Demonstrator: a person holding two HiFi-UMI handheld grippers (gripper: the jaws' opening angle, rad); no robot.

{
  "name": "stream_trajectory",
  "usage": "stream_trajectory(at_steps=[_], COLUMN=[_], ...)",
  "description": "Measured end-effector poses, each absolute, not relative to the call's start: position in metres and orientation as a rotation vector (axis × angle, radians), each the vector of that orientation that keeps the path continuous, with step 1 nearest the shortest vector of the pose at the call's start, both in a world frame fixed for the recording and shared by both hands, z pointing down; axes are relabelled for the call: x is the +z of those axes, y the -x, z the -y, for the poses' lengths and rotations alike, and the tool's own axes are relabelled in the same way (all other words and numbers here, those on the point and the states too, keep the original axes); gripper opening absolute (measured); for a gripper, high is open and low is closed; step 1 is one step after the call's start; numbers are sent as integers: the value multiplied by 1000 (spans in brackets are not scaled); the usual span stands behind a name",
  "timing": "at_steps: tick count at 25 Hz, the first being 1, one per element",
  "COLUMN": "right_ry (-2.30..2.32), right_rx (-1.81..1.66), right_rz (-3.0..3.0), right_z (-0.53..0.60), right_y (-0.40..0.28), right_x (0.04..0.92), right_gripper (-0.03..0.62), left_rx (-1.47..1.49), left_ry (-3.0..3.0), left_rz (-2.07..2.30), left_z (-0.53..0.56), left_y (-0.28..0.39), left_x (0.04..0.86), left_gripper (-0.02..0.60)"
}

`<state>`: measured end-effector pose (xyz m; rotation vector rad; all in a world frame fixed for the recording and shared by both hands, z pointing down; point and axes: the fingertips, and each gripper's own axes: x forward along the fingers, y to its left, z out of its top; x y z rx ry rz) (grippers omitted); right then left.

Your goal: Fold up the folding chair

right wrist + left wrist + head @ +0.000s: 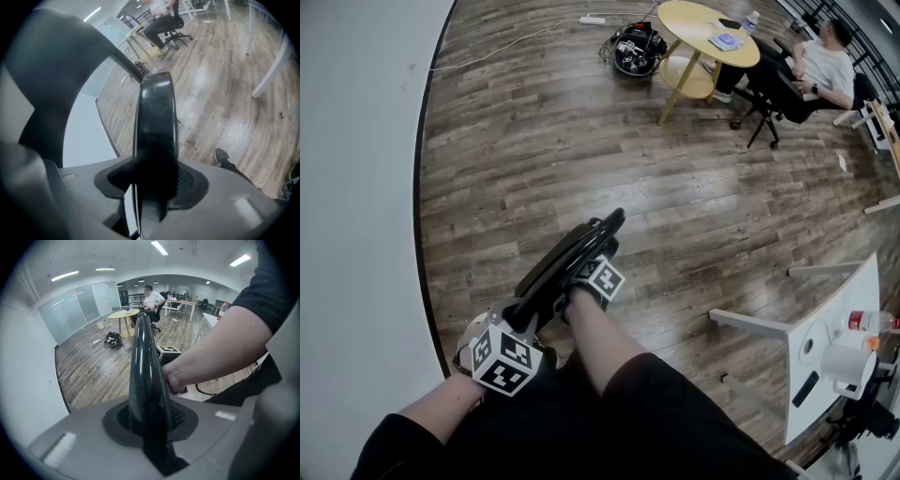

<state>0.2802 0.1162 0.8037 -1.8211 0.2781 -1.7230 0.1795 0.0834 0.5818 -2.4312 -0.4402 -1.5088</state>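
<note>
No readable txt, labels, brands or nos. anywhere — none legible

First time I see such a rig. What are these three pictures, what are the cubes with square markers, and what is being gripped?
A person holds a hand tool with a claw in each hand; the marker cubes belong to those tools. The head view looks down from the person's head; the other two ride on each tool, looking along its claw. The left claw and right claw are both clamped on the black folding chair, which looks folded flat, edge-on against the wooden floor.
</note>
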Motion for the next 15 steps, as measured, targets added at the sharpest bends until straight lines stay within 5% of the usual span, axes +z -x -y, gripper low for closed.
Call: stream_trajectory(at_steps=[15], right_ry=[1799], right_rx=[-1666], right_rz=[-325], right_z=[-77], right_y=[-291], right_x=[786], right_gripper=[179], left_rx=[-1495], left_ry=[2408], left_rz=[395], left_z=[-71], left_y=[-184], left_x=[579], left_gripper=[61])
